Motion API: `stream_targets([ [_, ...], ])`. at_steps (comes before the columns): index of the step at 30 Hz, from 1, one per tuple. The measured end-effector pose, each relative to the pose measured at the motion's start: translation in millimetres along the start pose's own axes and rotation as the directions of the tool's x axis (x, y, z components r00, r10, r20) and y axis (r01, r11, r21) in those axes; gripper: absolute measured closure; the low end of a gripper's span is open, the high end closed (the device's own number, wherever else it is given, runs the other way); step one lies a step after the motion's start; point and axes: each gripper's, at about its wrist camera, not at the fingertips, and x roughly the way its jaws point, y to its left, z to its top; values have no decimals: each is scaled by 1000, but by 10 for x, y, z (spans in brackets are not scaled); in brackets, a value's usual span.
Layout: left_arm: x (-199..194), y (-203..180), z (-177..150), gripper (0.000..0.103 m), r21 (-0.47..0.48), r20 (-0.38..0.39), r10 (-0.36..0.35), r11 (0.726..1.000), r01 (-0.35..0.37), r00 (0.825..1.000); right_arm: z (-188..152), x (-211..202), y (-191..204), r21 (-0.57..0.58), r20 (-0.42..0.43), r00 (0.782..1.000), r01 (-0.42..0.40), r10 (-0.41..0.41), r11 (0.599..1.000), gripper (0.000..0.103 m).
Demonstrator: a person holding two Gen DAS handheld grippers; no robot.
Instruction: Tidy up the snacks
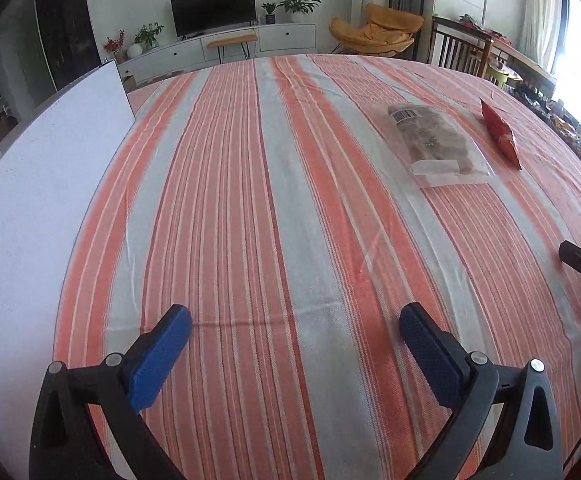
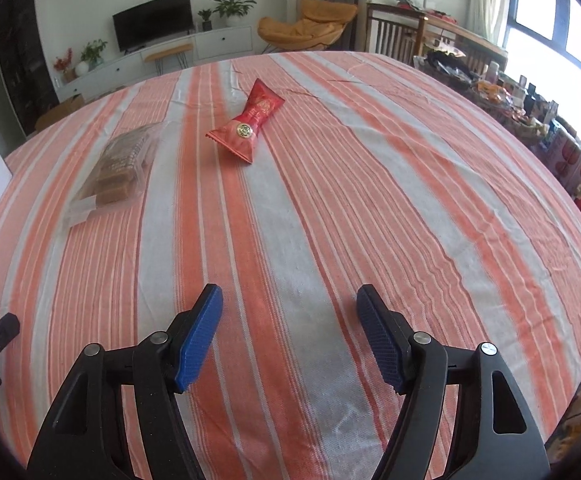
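A clear bag of brown snack squares (image 1: 434, 138) lies on the striped tablecloth, far right in the left wrist view and at mid-left (image 2: 118, 162) in the right wrist view. A red snack packet (image 2: 248, 122) lies beside it, seen edge-on (image 1: 500, 132) from the left. My left gripper (image 1: 296, 318) hovers over bare cloth, open wide with nothing between its blue pads. My right gripper (image 2: 290, 300) is also open and holds nothing, well short of the red packet. Each gripper shows at the edge of the other's view.
A white board (image 1: 38, 184) stands along the table's left edge. The orange-and-grey striped cloth (image 2: 370, 184) covers the whole table. A cluttered shelf of goods (image 2: 538, 120) runs along the right side by the window. Chairs and a TV cabinet stand beyond the far edge.
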Motion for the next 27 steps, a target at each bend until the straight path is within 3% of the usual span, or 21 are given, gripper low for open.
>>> stream_targets([
  [27,27,-13,14,0,-5,-2,-7,1000,7,1000,-13,-8,21,-6,-6,1000,-4,4,1000,22],
])
